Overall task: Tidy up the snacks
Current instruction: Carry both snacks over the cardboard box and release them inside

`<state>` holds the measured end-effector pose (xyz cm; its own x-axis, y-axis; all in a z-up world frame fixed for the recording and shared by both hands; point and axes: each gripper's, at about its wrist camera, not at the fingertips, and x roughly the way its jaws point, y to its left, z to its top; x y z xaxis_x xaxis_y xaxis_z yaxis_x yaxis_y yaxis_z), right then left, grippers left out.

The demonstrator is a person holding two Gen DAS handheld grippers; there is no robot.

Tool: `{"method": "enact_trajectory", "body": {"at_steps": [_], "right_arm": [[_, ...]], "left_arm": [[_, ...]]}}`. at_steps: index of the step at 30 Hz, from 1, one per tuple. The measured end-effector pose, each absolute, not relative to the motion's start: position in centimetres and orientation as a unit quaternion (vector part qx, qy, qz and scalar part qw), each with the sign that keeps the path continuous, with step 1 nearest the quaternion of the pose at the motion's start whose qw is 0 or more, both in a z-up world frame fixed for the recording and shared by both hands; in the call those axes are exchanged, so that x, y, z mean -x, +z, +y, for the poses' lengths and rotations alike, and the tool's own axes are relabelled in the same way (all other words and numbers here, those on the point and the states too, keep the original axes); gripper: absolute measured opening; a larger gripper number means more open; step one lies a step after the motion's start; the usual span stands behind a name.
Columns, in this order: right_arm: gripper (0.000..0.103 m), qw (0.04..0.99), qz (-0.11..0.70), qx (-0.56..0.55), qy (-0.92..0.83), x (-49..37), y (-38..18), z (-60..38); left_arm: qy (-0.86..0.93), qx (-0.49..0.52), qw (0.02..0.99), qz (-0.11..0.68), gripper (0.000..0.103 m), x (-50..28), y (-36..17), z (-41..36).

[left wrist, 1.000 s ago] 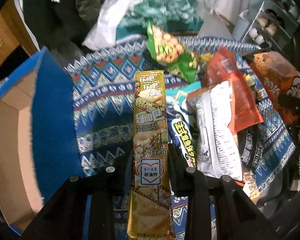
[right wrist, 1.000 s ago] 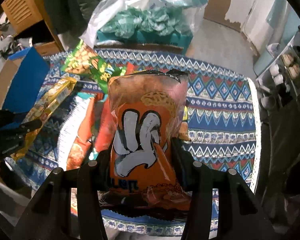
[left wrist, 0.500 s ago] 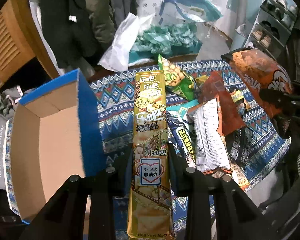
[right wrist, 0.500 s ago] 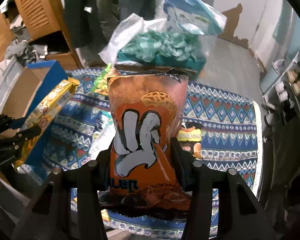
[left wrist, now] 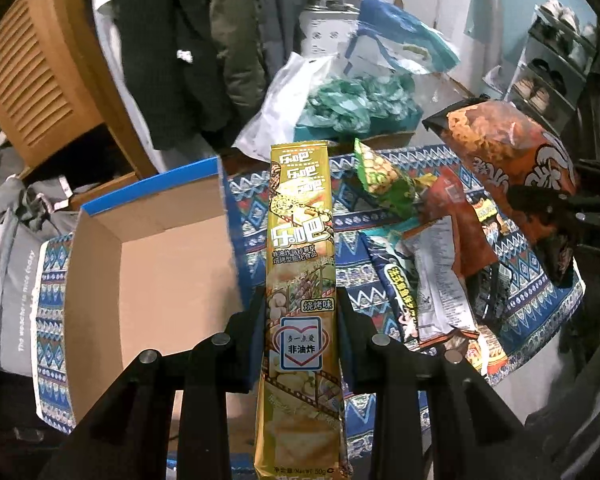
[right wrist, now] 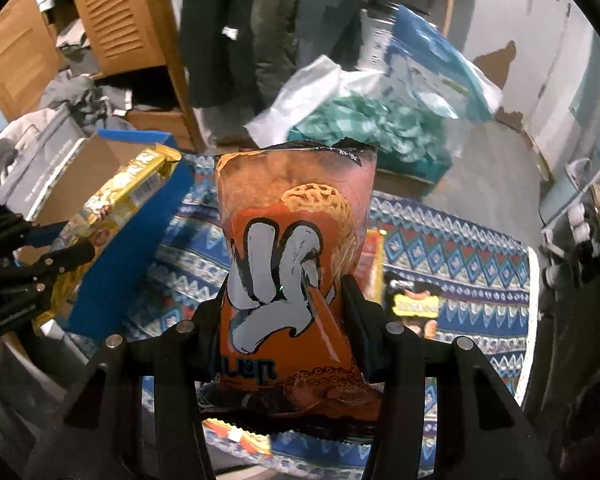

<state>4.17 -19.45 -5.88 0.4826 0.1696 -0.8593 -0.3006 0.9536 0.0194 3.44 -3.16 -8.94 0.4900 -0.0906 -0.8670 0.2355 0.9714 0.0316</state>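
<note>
On the far left sits the open cardboard box (left wrist: pixel 148 280), blue outside, brown and bare within, on the patterned cloth (left wrist: pixel 380 280). A second ago both packets hung low over the snack pile; now they have been lifted well clear of it, and the left one has swung over toward the box, whose whole mouth has come into sight. I take that to mean the picking is done and the carry to the box is under way.

The left gripper (left wrist: pixel 302 320) is closed on the yellow stick pack (left wrist: pixel 300 248), jaws pinching its lower third. Its long axis runs straight out along the fingers, the top seam pointing away, just beside the box's right wall.

Between the two lie the remaining snacks (left wrist: pixel 428 264): green, red and white packets heaped on the cloth.

To the right, the right gripper (right wrist: pixel 288 308) is clamped round the waist of the orange snack bag (right wrist: pixel 292 248), which bulges above the jaws. It stands upright along the fingers, black top seam farthest away, above the cloth and well apart from the box.
</note>
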Motion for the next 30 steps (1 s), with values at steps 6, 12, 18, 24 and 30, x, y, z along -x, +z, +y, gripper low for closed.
{"method": "enact_trajectory", "body": {"at_steps": [6, 12, 18, 24, 30], "right_arm": [[0.049, 0.857, 0.484, 0.076, 0.162, -4.5, -5.2, -16.3], [0.049, 0.850, 0.485, 0.080, 0.189, -5.0, -5.1, -12.7], [0.049, 0.839, 0.490, 0.093, 0.216, -5.7, -5.3, -7.7], [0.049, 0.826, 0.495, 0.117, 0.244, -5.9, -6.2, -2.4], [0.049, 0.807, 0.515, 0.122, 0.261, -6.5, -7.8, 1.6]], "left_arm": [[-0.084, -0.055, 0.867, 0.488, 0.031, -3.1, -8.1, -0.8], [-0.067, -0.043, 0.874, 0.479, 0.031, -2.9, -7.5, 2.1], [-0.044, -0.035, 0.880, 0.472, 0.031, -2.7, -7.5, 4.9], [-0.015, -0.027, 0.882, 0.471, 0.031, -2.7, -8.4, 8.1], [0.009, -0.016, 0.879, 0.477, 0.031, -2.8, -9.4, 11.1]]}}
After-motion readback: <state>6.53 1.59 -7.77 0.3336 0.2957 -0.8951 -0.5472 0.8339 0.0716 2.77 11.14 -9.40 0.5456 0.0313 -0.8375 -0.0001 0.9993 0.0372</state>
